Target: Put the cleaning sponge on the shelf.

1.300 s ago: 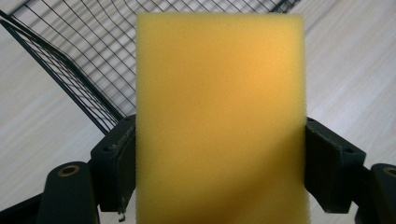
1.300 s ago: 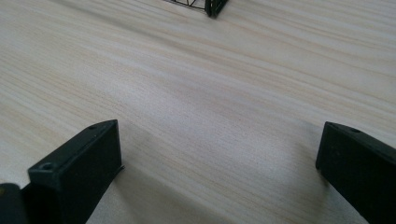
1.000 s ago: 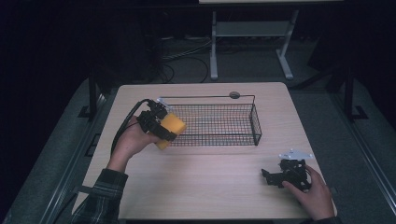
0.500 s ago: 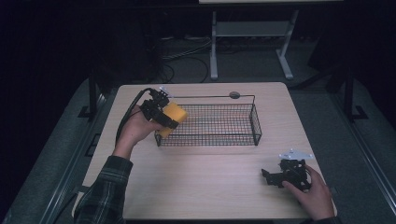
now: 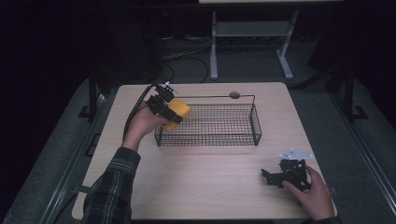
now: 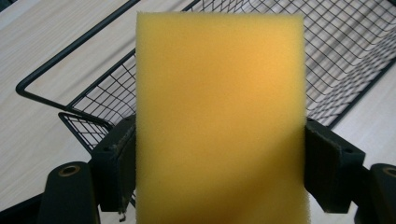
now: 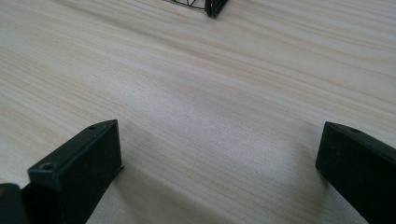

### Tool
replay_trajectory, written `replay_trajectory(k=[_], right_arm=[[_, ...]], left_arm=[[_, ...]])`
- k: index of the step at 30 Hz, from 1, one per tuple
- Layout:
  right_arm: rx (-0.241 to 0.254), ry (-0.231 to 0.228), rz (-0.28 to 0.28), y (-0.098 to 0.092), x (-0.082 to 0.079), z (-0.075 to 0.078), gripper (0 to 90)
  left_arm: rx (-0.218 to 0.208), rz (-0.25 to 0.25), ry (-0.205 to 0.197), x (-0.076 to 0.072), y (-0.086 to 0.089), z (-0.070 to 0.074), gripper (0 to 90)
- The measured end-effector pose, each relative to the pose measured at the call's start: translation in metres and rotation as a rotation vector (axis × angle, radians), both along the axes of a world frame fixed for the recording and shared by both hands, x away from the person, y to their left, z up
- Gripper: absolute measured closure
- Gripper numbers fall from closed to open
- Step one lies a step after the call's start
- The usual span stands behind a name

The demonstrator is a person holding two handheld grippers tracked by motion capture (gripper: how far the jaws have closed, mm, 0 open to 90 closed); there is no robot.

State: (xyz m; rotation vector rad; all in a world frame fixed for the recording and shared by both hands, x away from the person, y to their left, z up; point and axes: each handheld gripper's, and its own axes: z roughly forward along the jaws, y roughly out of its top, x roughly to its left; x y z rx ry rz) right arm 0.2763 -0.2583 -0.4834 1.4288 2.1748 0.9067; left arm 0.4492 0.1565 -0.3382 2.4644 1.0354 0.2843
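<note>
Yellow sponge (image 6: 219, 121) clamped in your left gripper (image 5: 164, 103) could snag the wire basket (image 5: 208, 123) rim if lowered short; your right gripper (image 7: 219, 172) rests open on the bench (image 5: 205, 177).

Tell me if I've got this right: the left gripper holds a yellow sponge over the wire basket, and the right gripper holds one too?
Not quite. The right gripper holds nothing: the right gripper view shows its jaws open over bare table. The left gripper does hold the yellow sponge at the wire basket.

a pale wood-grain table (image 5: 210, 186); a black wire basket (image 5: 219, 126) stands on its far half, toward the left
</note>
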Motion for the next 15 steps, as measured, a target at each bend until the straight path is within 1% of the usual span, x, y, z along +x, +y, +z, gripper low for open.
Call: replay_trajectory(k=[8, 15], right_arm=[[0.000, 0.000, 0.000, 0.000, 0.000, 0.000, 0.0], [0.000, 0.000, 0.000, 0.000, 0.000, 0.000, 0.0]], left_arm=[[0.009, 0.013, 0.013, 0.012, 0.000, -0.013, 22.7], [0.008, 0.017, 0.023, 0.018, 0.000, -0.022, 22.7]])
